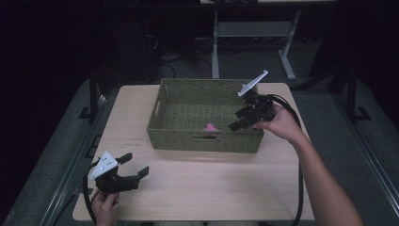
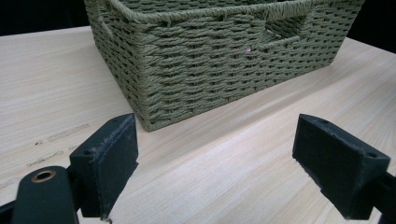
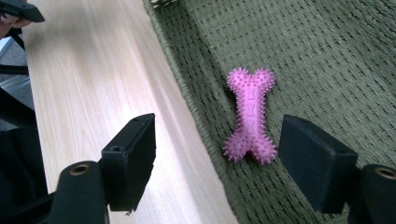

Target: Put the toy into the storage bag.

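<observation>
A green woven basket (image 1: 179, 136) stands at the middle of the wooden table (image 1: 211, 188). On the basket floor, by the near wall, lies a pink spiky bone toy (image 1: 210, 126) (image 3: 250, 116). My right gripper (image 1: 241, 121) (image 3: 219, 158) hovers over the basket's right side with its jaws open, and the bone lies free on the weave below and between them. At the table's near left corner my left gripper (image 1: 135, 165) (image 2: 217, 163) rests open and holds nothing; it faces a corner of the basket (image 2: 154, 79).
The basket has cut-out handles in its walls (image 1: 204, 137). Bare tabletop runs along the front and both sides of the basket. Behind the table stands a metal desk frame (image 1: 254, 33) on a dark floor. Cables trail from both grippers.
</observation>
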{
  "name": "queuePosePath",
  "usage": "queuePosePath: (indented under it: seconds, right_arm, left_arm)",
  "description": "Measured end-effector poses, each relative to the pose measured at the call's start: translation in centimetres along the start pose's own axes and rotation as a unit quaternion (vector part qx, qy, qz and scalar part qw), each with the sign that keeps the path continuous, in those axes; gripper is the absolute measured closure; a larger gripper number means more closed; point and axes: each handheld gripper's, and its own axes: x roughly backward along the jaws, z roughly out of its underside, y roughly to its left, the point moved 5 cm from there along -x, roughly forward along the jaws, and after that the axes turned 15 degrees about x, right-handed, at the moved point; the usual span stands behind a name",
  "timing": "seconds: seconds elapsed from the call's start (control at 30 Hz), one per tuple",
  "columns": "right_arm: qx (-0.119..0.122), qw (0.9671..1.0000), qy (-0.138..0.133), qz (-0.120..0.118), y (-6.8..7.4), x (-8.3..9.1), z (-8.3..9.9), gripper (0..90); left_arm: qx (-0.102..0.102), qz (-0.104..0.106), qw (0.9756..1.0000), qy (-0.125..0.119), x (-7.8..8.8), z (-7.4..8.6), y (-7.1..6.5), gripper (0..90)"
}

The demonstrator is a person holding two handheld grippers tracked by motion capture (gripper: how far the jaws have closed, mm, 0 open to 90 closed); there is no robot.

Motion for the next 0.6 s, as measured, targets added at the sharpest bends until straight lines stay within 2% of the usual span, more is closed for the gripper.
queuePosePath:
  seconds: [0.17, 0.4, 0.6]
  right_arm:
    - [0.011, 0.9999, -0.008, 0.003, 0.8, 0.2, 0.0, 26.7]
    - [0.014, 0.9998, -0.015, -0.006, 1.8, 0.4, 0.0, 26.0]
    - [0.015, 0.9998, -0.015, -0.004, 2.5, 0.5, 0.5, 25.1]
  left_arm:
    - [0.0, 0.0, 1.0, 0.0, 0.0, 0.0, 0.0, 13.8]
    - [-0.001, -0.001, 1.0, -0.001, 0.0, 0.0, 0.0, 13.8]
    - [-0.002, -0.001, 1.0, 0.0, -0.1, 0.0, 0.0, 13.9]
